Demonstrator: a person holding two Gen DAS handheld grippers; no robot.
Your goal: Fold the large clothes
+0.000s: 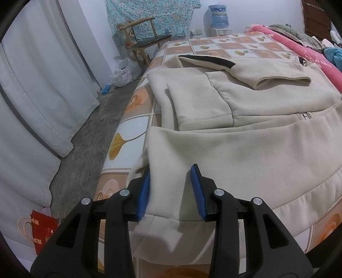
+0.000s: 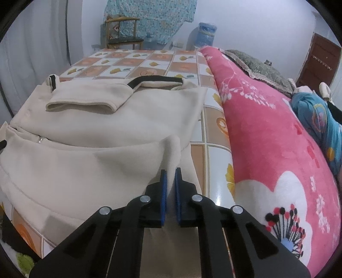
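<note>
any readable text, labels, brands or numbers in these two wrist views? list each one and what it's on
None can be read.
Beige jacket: no print or label shows.
Red gift bag on the floor: only a small pale mark, too small to read.
Water jug: wrapped in blue film, no legible label.
Pink blanket and bed cover: flower and leaf patterns only, no lettering.

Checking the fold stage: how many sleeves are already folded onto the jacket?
1: a sleeve lies across the jacket at its far end. A second may be hidden.
</note>
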